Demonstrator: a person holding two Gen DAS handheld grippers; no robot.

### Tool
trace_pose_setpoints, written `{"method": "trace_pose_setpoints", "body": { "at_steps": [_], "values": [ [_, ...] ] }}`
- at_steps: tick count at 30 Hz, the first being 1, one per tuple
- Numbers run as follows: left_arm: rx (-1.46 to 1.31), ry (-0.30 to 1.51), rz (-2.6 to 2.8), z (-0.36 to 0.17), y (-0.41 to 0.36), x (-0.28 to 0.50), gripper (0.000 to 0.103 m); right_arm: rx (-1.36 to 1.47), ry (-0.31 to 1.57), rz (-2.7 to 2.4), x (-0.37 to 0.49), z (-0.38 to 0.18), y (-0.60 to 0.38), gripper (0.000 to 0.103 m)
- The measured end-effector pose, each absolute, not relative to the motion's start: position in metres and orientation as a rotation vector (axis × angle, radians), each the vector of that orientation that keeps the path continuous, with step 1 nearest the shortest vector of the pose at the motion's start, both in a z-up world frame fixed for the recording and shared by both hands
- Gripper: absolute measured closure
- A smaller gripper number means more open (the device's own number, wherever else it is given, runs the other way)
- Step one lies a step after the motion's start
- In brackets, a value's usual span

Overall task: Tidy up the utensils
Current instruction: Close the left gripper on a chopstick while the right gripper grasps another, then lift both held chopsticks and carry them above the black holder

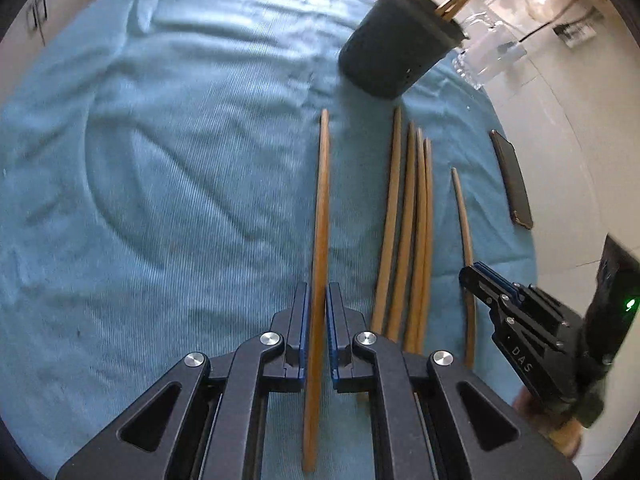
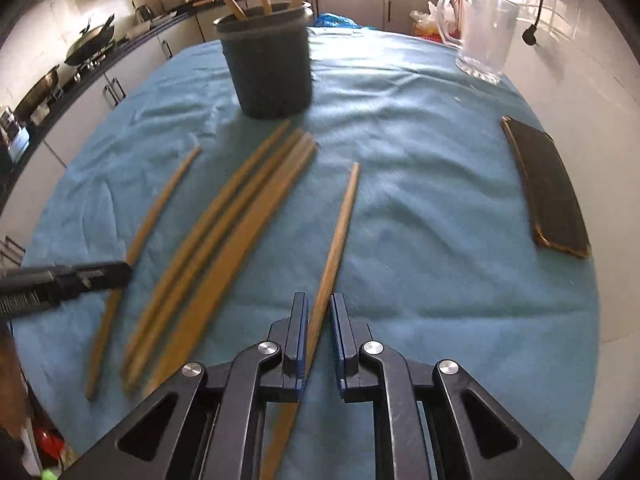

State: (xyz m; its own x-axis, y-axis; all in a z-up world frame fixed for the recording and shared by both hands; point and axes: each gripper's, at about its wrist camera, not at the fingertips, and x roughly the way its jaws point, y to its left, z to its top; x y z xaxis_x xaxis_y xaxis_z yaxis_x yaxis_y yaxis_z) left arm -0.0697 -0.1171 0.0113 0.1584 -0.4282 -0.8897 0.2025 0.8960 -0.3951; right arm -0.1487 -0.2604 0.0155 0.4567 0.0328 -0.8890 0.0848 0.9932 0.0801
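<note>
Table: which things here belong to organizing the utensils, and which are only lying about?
For the job: chopsticks, holder.
Lying about: glass mug, dark case.

Left claw (image 1: 319, 304) clamped shut, angled downward; right claw (image 2: 319, 316) nearly closed, likewise angled.

Chopsticks (image 2: 240, 208): pale wood, smooth, matt.
Cloth (image 1: 160, 160) over desk: blue fabric, fine ribbed weave, wrinkled, matt.
Holder (image 2: 272, 68) at 12 o'clock: dark plastic, matt.
Mug (image 2: 486, 36) at 1 o'clock: clear glass, glossy.
Gripper fingers (image 1: 298, 320): black matt plastic, blue ridged pads, shiny metal pins.
</note>
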Motion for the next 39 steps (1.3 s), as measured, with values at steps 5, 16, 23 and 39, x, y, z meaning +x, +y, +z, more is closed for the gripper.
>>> {"method": "trace_pose_setpoints", "body": {
  "at_steps": [5, 16, 23, 39],
  "values": [
    [-0.148, 1.358, -0.434, 0.015, -0.132, -0.052, 0.095, 0.159, 1.122, -0.042, -0.146, 0.016, -0.279, 0.087],
    [-0.117, 1.303, -0.403, 0.016, -0.162, -0.001, 0.095, 0.103, 1.152, -0.101, -0.08, 0.016, -0.29, 0.087],
    [0.007, 1.173, -0.441, 0.016, -0.177, -0.008, 0.097, 0.098, 1.062, -0.124, -0.073, 0.016, -0.283, 0.097],
    [0.054, 0.807, -0.491, 0.126, -0.14, -0.105, 0.097, 0.168, 0.699, -0.083, -0.158, 0.131, -0.283, 0.097]
  ]
}}
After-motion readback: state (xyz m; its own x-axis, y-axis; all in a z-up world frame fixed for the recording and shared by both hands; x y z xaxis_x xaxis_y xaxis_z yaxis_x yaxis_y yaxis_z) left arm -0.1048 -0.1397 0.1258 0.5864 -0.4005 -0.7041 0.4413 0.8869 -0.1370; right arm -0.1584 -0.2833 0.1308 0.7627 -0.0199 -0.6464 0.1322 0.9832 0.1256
